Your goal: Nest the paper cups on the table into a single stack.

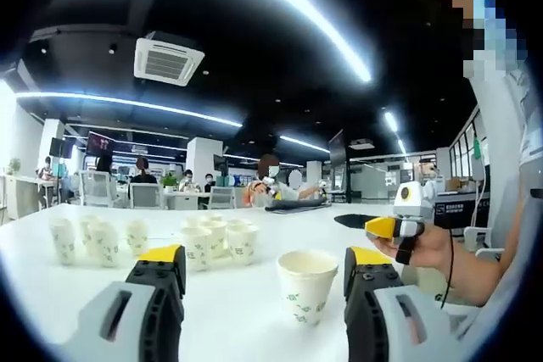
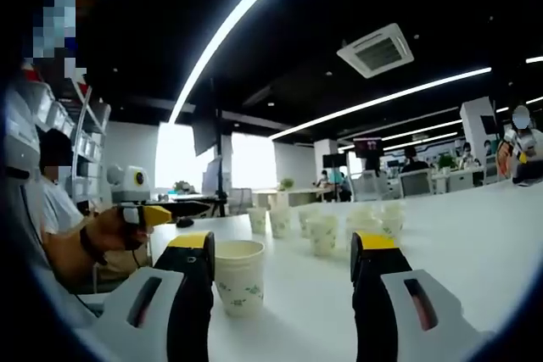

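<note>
Stood upright on the table (image 1: 76, 294), low centre of frame: nearest paper cup (image 1: 307, 284), between spread left gripper (image 1: 265, 270) jaws. Right gripper (image 2: 284, 253) also spread, probably slightly farther.

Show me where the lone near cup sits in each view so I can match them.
Left gripper view: the near cup stands low, right of centre, between the left gripper's open fingers, nearer the right one.
Right gripper view: the same cup stands low, left of centre, just beside the right gripper's left finger.
Shared landmark: the cluster of cups farther back on the white table.
</note>
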`<state>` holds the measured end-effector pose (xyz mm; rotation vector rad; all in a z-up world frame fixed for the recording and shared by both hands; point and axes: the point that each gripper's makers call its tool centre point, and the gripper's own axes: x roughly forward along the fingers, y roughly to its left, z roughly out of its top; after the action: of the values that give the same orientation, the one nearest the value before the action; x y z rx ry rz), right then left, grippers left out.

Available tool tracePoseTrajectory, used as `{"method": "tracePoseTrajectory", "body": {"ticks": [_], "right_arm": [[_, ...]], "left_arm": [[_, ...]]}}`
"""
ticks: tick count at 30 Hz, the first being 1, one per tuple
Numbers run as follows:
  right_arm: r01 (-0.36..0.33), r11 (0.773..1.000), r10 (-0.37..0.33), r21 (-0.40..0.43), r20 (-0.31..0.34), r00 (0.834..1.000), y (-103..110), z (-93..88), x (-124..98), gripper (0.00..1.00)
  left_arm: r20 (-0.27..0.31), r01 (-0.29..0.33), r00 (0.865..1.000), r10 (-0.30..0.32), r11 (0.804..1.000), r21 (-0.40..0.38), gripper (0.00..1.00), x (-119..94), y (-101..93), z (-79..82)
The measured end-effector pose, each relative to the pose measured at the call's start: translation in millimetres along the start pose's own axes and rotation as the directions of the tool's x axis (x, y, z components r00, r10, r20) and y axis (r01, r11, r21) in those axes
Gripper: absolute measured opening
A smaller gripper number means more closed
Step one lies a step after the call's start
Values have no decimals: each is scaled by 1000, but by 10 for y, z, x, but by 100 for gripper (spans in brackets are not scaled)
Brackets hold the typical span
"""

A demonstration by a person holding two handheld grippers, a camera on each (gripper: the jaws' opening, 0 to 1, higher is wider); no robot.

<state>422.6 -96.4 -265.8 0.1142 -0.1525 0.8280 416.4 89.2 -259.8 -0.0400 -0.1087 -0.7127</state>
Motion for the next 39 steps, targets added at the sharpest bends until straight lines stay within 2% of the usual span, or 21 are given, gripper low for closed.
{"method": "tracePoseTrajectory", "body": {"ticks": [11,15,19,26,30,35,39], "right_arm": [[32,999,-32,6,19,999,-128,-12,-78,63],[36,999,-35,-12,23,999,-149,48,-113,62],[56,998,-55,-28,33,998,-207,87,-179,58],[75,995,-72,-64,43,996,-217,266,-262,58],[105,991,-102,-86,44,994,-280,253,-287,57],[114,989,-115,-90,-5,993,-317,84,-261,57],[127,988,-128,-82,-9,992,-368,49,-268,57]], "left_arm": [[-10,-10,1000,10,1000,11,78,-23,20,16],[12,-1,1000,1,1000,21,77,17,-26,93],[7,-6,1000,6,1000,19,76,89,-19,45],[31,16,999,-15,1000,-19,74,147,-84,100],[24,30,999,-29,999,-26,74,152,-133,61],[49,28,998,-27,999,-15,73,111,-132,150],[42,25,999,-23,999,-29,72,106,-93,75]]}}
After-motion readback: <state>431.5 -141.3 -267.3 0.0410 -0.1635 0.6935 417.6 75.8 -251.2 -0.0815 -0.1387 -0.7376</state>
